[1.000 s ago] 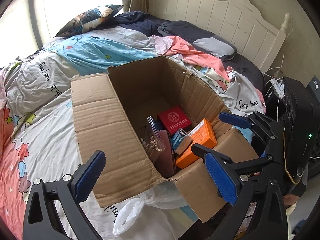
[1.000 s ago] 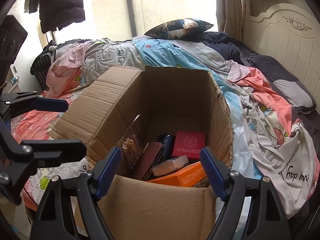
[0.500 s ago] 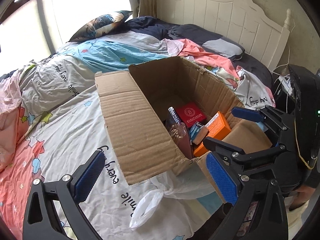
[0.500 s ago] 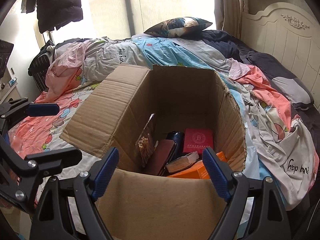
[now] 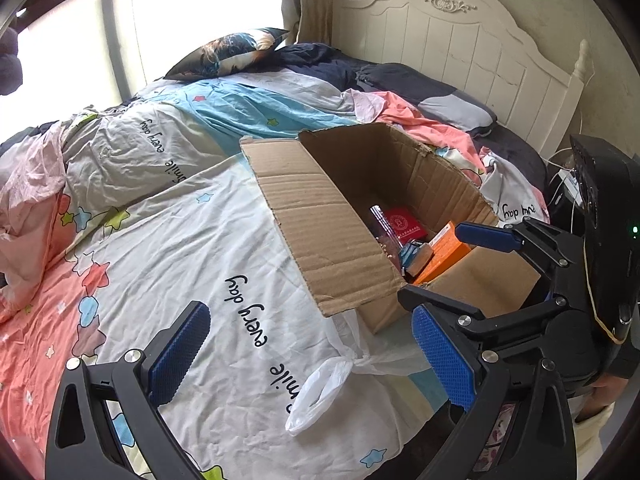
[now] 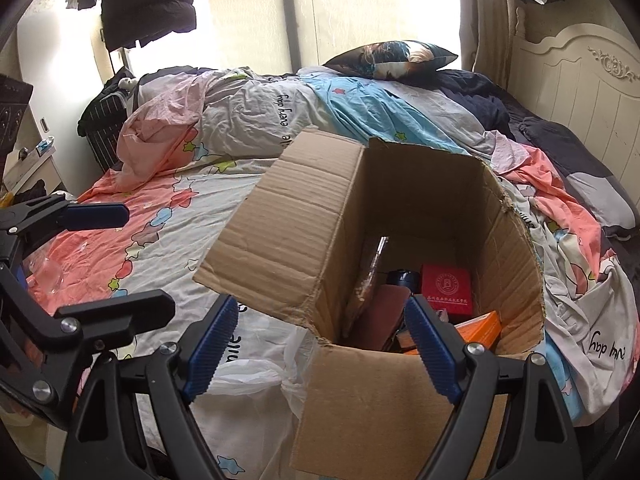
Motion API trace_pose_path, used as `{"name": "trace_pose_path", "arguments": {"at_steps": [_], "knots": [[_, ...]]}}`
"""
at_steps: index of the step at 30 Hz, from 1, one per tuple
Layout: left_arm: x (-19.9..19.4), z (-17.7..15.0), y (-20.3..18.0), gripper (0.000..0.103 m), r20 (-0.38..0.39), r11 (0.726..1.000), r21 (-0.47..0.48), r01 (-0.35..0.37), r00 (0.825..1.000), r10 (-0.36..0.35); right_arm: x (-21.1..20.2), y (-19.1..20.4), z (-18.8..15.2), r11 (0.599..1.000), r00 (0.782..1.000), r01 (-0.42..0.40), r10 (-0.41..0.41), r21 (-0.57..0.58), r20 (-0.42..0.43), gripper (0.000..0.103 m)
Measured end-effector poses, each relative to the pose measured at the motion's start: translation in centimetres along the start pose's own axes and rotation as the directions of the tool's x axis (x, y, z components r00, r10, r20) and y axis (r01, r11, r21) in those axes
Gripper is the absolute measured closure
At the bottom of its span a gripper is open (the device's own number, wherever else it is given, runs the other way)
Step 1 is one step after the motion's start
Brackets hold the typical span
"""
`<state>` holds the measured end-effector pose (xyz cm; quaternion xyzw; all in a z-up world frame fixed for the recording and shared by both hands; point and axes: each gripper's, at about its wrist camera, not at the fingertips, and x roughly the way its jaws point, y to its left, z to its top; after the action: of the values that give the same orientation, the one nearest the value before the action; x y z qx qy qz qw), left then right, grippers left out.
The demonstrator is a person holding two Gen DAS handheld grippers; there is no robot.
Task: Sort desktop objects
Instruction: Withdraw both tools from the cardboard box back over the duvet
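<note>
An open cardboard box (image 5: pixel 320 220) (image 6: pixel 292 232) sits on the bed near its edge. Inside lie a red box (image 5: pixel 404 222) (image 6: pixel 446 288), an orange box (image 5: pixel 444 248) (image 6: pixel 480 326), a brown flat item (image 6: pixel 380 312), a clear packet (image 6: pixel 370 276) and a dark bottle (image 6: pixel 402 278). My left gripper (image 5: pixel 308 312) hangs open over the quilt, left of the box's near corner. My right gripper (image 6: pixel 320 308) is open in front of the box's near wall, holding nothing. Each gripper also shows in the other's view, the right gripper (image 5: pixel 460 270) and the left gripper (image 6: pixel 116 264).
A white plastic bag (image 5: pixel 320 384) (image 6: pixel 248 360) lies crumpled under the box's near corner. The star-print quilt (image 5: pixel 180 240) covers the bed, with a pillow (image 5: pixel 232 50) and white headboard (image 5: pixel 460 52) behind. A black device (image 5: pixel 608 200) stands right of the box. A nightstand (image 6: pixel 28 160) is at the far left.
Both grippers have drawn back from the box, which now looks smaller and farther. The left gripper has swung left over the quilt. Both stay open.
</note>
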<state>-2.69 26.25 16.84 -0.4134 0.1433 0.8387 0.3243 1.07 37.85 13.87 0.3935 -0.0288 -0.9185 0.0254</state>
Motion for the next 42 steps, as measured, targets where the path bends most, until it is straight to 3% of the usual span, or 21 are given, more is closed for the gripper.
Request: {"name": "trace_pose_path", "arguments": {"at_steps": [13, 26, 35, 42], "knots": [[-1.9, -2.1, 3.5, 0.000, 0.007, 0.999, -0.041, -0.023, 1.000, 0.023, 1.1, 4.3, 0.0, 0.998, 0.999, -0.053, 0.052, -0.039, -0.013, 0.020], [-2.6, -5.0, 7.4, 0.000, 0.008, 0.993, -0.105, -0.059, 0.998, 0.060, 3.2, 8.0, -0.4, 0.996, 0.998, -0.049, 0.046, -0.073, -0.043, 0.020], [-3.5, -7.7, 11.5, 0.000, 0.024, 0.972, -0.216, -0.088, 0.995, 0.096, 3.3, 11.1, -0.3, 0.990, 0.998, -0.050, 0.044, -0.130, -0.044, 0.020], [-4.0, -10.5, 14.9, 0.000, -0.006, 0.938, -0.328, -0.116, 0.993, 0.121, 4.0, 13.2, -0.7, 0.986, 0.996, -0.071, 0.063, -0.148, -0.059, 0.020]]}}
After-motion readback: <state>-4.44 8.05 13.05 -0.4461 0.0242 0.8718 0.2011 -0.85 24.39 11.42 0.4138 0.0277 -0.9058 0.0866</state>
